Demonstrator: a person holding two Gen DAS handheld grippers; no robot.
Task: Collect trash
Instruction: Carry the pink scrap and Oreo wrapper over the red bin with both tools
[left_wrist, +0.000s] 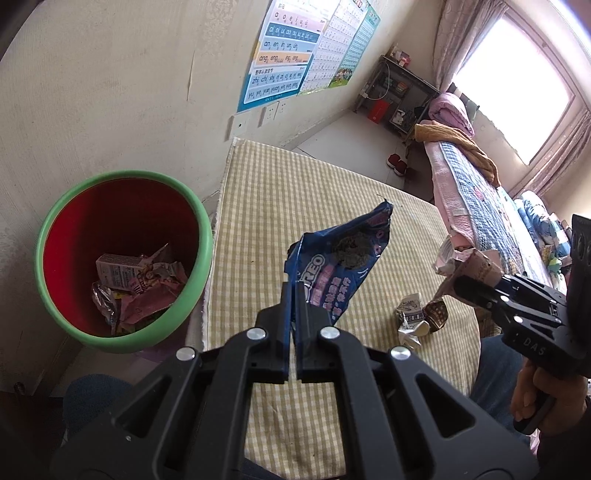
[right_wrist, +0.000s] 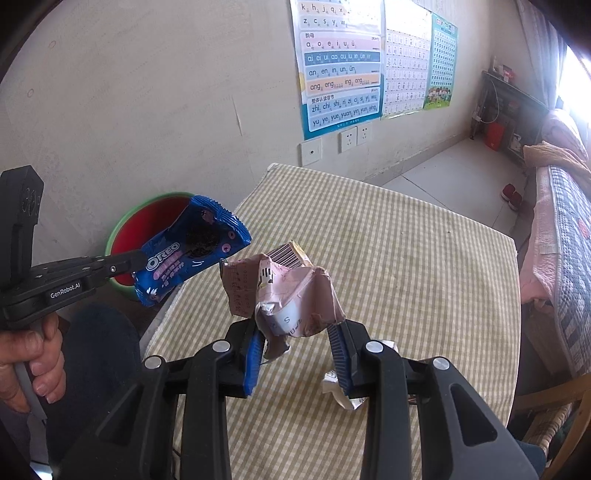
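My left gripper (left_wrist: 294, 295) is shut on a blue Oreo wrapper (left_wrist: 341, 254) and holds it above the checked table (left_wrist: 258, 206), to the right of the bin. The wrapper also shows in the right wrist view (right_wrist: 184, 258), in front of the bin (right_wrist: 125, 236). The bin (left_wrist: 122, 258) is red inside with a green rim and holds several pieces of trash. My right gripper (right_wrist: 299, 332) is shut on a crumpled pink carton (right_wrist: 284, 288), held above the table (right_wrist: 406, 258); it also shows in the left wrist view (left_wrist: 465, 266).
More crumpled trash (left_wrist: 417, 317) lies on the table near its right edge. A wall with posters (left_wrist: 280, 55) stands behind the table. A bed (left_wrist: 480, 184) runs along the right. The bin stands on the floor left of the table.
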